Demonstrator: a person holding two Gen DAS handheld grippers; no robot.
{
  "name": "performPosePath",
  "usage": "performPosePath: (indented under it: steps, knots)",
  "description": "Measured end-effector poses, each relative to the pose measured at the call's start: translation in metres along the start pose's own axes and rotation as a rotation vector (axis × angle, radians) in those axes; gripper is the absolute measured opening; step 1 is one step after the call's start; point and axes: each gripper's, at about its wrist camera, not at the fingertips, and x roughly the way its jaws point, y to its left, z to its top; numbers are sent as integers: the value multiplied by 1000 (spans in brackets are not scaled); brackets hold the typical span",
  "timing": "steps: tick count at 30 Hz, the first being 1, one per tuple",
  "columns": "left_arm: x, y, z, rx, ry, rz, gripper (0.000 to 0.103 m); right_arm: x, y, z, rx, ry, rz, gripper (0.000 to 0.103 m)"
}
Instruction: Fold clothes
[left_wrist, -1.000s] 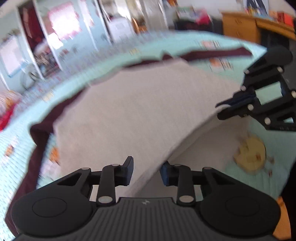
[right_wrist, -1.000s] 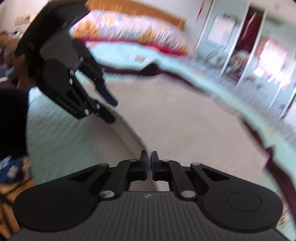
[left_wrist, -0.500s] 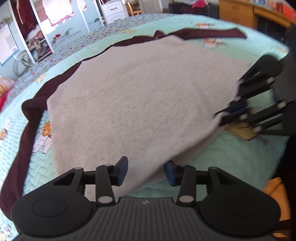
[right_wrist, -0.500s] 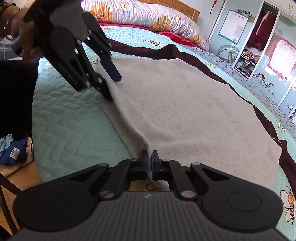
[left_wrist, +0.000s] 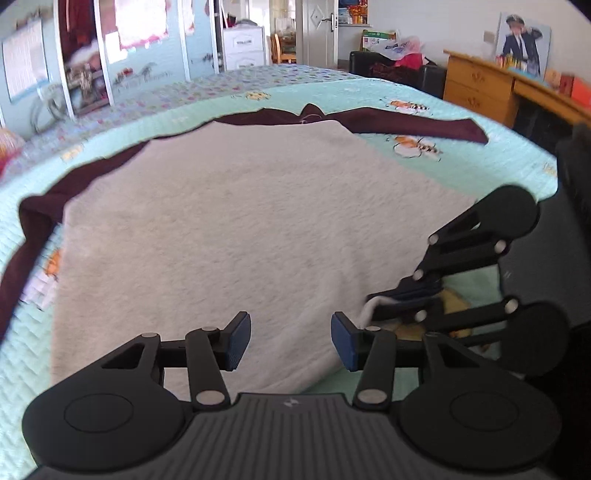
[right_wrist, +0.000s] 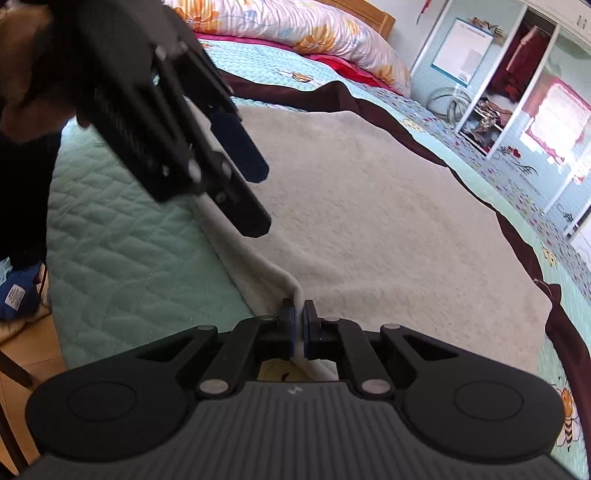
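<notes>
A garment lies spread on the mint quilted bed (left_wrist: 480, 155), its cream fleece side (left_wrist: 240, 229) up and its dark maroon outer (left_wrist: 406, 127) showing as a border. My left gripper (left_wrist: 291, 332) hovers over the near edge with its jaws opening; the pads touch no cloth. In the right wrist view the left gripper (right_wrist: 258, 195) hangs just above the cream fleece side's (right_wrist: 369, 203) edge. My right gripper (right_wrist: 298, 325) is shut on a pinched fold of that near edge, low over the bed. From the left wrist view, the right gripper (left_wrist: 376, 304) holds that corner.
A flowered duvet (right_wrist: 314, 29) lies at the head of the bed. A wooden desk (left_wrist: 480, 88) and a dark chair (left_wrist: 399, 74) stand beyond the bed's far side. Wardrobes (right_wrist: 517, 74) line the wall. Wood floor and a blue item (right_wrist: 16, 295) lie off the near bed edge.
The lifted cream layer has come down flat on the bed. My left gripper has let go of its edge and spread its jaws wider. The right gripper sank, still pinching the corner.
</notes>
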Motion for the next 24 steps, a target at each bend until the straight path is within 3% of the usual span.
performPosePath:
  steps: [7,10,13,15,16,18,21,24]
  knots:
    - [12,-10,-15,163,-2,72,52,0,-3,-2,21,-8,-1,9]
    - [18,-6,-16,175,-5,87,53,-8,-7,-1,41,4,24,10]
    - [22,-2,-15,166,-8,93,57,-26,-37,5,221,2,184,19]
    - [24,-1,-14,164,-16,100,62,-39,-72,8,437,-83,342,18]
    - [25,-1,-14,165,-20,106,64,-38,-85,10,508,-107,372,18]
    - [26,0,-14,167,-26,117,69,-21,-97,18,520,-62,360,19]
    - [28,2,-12,172,-28,123,70,30,-107,20,483,81,387,18]
    - [28,4,-12,159,-26,118,70,68,-134,21,522,112,437,4]
